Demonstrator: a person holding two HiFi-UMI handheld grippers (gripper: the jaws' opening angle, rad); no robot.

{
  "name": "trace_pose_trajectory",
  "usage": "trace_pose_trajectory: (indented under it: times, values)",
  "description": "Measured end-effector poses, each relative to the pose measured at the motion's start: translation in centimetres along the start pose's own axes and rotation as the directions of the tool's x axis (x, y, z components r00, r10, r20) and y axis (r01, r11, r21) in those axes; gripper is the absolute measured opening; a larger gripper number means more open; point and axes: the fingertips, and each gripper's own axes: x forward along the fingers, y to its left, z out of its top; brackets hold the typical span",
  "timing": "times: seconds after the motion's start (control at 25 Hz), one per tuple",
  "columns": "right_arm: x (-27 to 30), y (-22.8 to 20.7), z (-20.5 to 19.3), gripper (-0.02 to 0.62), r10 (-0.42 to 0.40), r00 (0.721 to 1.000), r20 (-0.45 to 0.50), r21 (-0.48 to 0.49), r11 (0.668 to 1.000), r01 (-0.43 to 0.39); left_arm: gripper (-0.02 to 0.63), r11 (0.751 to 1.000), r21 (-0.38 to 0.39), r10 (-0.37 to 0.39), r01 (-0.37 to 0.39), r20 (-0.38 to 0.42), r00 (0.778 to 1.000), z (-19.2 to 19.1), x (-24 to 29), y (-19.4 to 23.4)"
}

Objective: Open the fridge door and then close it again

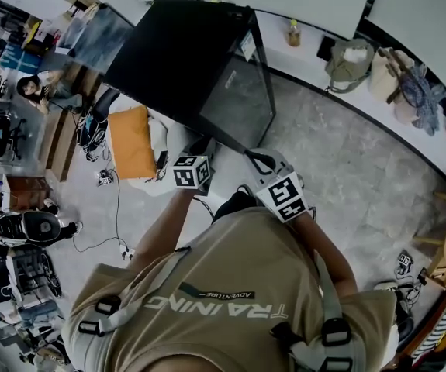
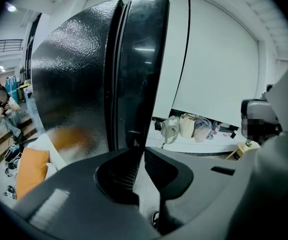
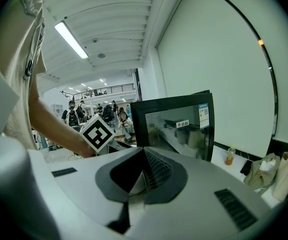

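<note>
- I hold my left tongs (image 2: 142, 153) out before my chest, arm bent. The jaws are pressed together on nothing and aimed at the edge of the fridge door (image 2: 144, 69).
- An orange cushion (image 1: 132, 142) lies left of the black fridge (image 1: 184, 53), which stands just ahead with its door against the body.
- My right tongs (image 3: 144, 154) are likewise closed and empty, facing the glass front.
- Bags (image 1: 350, 60) sit by the wall, further right.

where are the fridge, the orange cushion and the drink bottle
fridge (image 1: 180, 49): head view, on its black casing, left of the glass door
orange cushion (image 1: 132, 142): head view, middle of its upper face
drink bottle (image 1: 293, 32): head view, on its body
</note>
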Motion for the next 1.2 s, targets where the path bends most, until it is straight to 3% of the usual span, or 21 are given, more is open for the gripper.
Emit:
trace_pose_trajectory:
  times: [0.24,0.36,0.48,0.64,1.2]
  values:
    - [0.4,-0.4,0.5,-0.004,0.007,1.000,0.002,0.004,1.000,-0.007,0.029,1.000,0.020,-0.001,0.001,-0.010,1.000,0.4,-0.1,-0.3]
    - [0.2,-0.5,0.3,-0.004,0.000,1.000,-0.003,0.006,1.000,0.000,0.023,0.996,0.063,-0.057,0.056,0.002,0.998,-0.4,-0.3,-3.7]
    - [-0.2,-1.0,0.5,-0.003,-0.024,1.000,0.004,0.018,1.000,0.024,0.023,0.999,0.032,-0.029,0.028,0.035,0.999,-0.7,-0.3,-6.6]
    - [-1.7,-2.0,-0.5,-0.005,-0.065,0.998,-0.006,0.045,0.997,0.066,0.020,0.998,0.043,-0.047,0.047,0.011,0.999,-0.8,0.0,-8.2]
    - [-3.3,-0.4,-1.3,-0.005,-0.187,0.981,-0.059,0.078,0.978,0.192,0.015,0.991,0.078,-0.107,0.108,-0.021,0.994,-1.1,-0.3,-8.3]
